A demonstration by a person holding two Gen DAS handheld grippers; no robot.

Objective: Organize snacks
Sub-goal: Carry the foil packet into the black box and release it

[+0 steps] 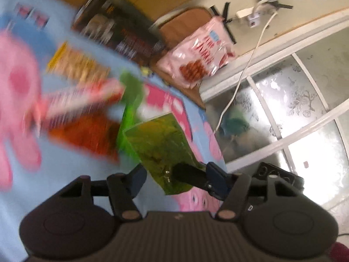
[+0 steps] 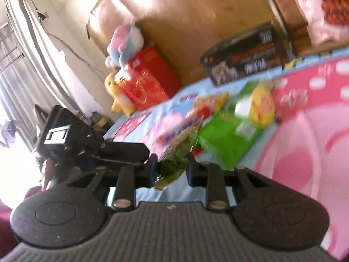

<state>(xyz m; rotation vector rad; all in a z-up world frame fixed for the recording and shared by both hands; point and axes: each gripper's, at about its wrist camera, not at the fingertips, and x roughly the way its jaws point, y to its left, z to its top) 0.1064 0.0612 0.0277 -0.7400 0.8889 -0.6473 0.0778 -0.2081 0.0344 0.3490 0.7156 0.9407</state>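
Note:
Both grippers hold one green snack packet (image 1: 161, 148) above a blue cartoon-print bed sheet (image 1: 65, 181). My left gripper (image 1: 172, 174) is shut on its lower corner. In the right wrist view my right gripper (image 2: 171, 170) is shut on the same packet (image 2: 178, 152), and the left gripper's black body (image 2: 91, 144) shows at its left. Several other snack packs lie blurred on the sheet: a yellow one (image 1: 76, 63), a red-white one (image 1: 87, 96), an orange one (image 1: 87, 135), a bright green one (image 2: 222, 137).
A dark snack box (image 1: 117, 32) stands at the bed's far edge. A pink-white snack bag (image 1: 200, 54) sits on a brown seat. A white cable (image 1: 246, 65) hangs by glass panels. A red box (image 2: 148, 78) and plush toys (image 2: 124, 41) stand by the wall.

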